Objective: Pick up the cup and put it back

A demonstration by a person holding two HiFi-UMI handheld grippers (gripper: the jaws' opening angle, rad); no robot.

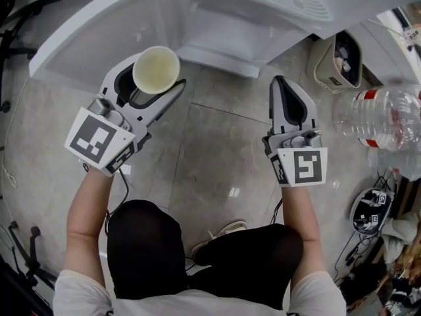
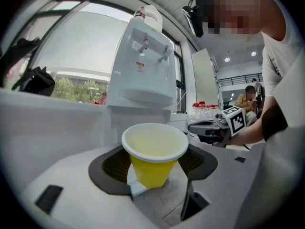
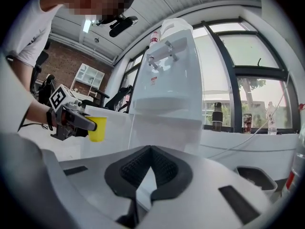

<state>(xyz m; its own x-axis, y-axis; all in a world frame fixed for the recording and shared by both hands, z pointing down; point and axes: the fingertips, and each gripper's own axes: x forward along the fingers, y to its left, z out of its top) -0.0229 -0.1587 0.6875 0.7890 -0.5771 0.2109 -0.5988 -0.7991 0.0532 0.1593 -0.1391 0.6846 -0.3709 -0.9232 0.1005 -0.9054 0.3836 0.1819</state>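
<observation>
Left tongs [image 2: 156, 168] — around tapered yellow cup [image 2: 155, 147]

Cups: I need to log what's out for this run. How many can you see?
1: the yellow cup, gripped between the jaws of the left gripper, in front of the water dispenser. Others may sit out of frame.

Yellow paper cup [image 2: 155, 152], upright, clamped between left tongs [image 2: 157, 168].

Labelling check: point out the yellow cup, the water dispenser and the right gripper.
yellow cup [image 2: 151, 173]: left gripper view, its side wall.
water dispenser [image 3: 171, 78]: right gripper view, its white front.
right gripper [image 1: 281, 81]: head view, its tip.
</observation>
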